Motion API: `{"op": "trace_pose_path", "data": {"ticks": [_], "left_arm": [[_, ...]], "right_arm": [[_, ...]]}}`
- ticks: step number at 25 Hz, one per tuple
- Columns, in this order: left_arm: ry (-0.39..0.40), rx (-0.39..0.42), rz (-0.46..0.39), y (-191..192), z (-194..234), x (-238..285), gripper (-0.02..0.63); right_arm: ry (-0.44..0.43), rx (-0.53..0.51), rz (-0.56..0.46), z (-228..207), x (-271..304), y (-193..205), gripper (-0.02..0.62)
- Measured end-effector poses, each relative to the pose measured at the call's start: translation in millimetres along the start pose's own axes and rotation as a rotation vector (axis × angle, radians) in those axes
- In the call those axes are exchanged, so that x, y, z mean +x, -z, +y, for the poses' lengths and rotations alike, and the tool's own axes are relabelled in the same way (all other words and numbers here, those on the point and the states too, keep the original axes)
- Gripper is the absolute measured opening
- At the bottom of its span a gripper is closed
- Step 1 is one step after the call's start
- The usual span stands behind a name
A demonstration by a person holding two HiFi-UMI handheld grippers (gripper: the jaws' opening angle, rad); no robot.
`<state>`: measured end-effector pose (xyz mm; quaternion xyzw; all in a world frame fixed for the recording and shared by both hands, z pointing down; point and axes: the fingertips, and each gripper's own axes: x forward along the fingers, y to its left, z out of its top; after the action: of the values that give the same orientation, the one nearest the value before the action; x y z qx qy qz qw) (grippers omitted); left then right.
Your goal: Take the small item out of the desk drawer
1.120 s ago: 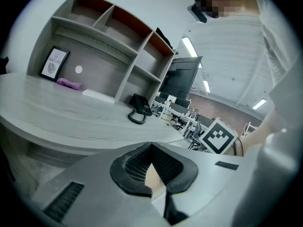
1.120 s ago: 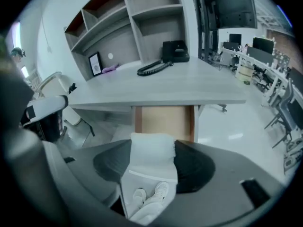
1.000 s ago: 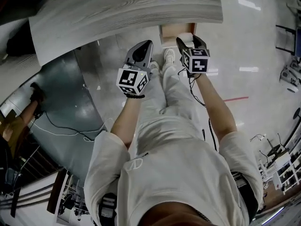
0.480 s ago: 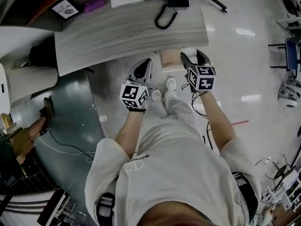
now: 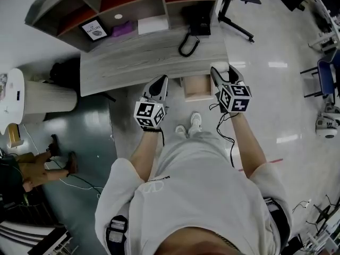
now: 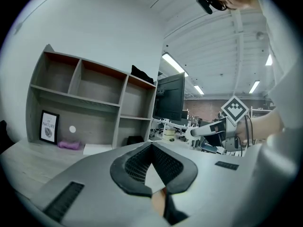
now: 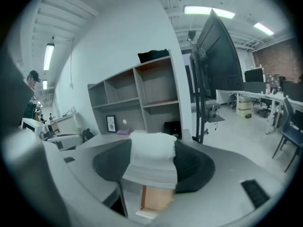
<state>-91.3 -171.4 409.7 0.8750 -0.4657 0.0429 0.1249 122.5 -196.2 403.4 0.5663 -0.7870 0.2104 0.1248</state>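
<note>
The wooden drawer [image 5: 197, 87] stands pulled out under the front edge of the grey desk [image 5: 143, 57]. My right gripper [image 5: 221, 71] hangs in front of the desk edge, to the right of the drawer, shut on a small white folded item [image 5: 218, 67]. In the right gripper view the white item [image 7: 150, 162] fills the gap between the dark pads, with the open drawer [image 7: 155, 198] below it. My left gripper [image 5: 161, 81] hangs to the left of the drawer. Its jaws meet at the tips [image 6: 151, 146] with nothing between them.
The shelf unit behind the desk holds a framed picture [image 5: 94, 30], a purple object [image 5: 123, 28], white paper [image 5: 153, 24] and a black phone [image 5: 195, 19]. A white appliance [image 5: 32, 97] and another person [image 5: 32, 169] are at the left. My feet [image 5: 189, 126] stand below the drawer.
Both grippers have risen from near the floor to the level of the desk edge. The right gripper has kept the white item. More of the desk and its shelves has come into view.
</note>
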Motion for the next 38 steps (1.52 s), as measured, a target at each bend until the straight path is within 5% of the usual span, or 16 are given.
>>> {"op": "trace_pose_path", "data": {"ticks": [18,29,38], "left_arm": [[-0.065,0.129,-0.283,-164,3,-46,-0.002],[-0.132,0.196,-0.359,-205,17,-52,-0.002],[-0.150,0.198,-0.371,-214,21,-46,-0.002]], "right_arm": [[0.013,-0.025,-0.384,5,-97,-156,0.267],[0.016,-0.105,-0.509,2,-111,-205,0.267],[0.026,-0.106,-0.515,-7,-104,-211,0.267]]}}
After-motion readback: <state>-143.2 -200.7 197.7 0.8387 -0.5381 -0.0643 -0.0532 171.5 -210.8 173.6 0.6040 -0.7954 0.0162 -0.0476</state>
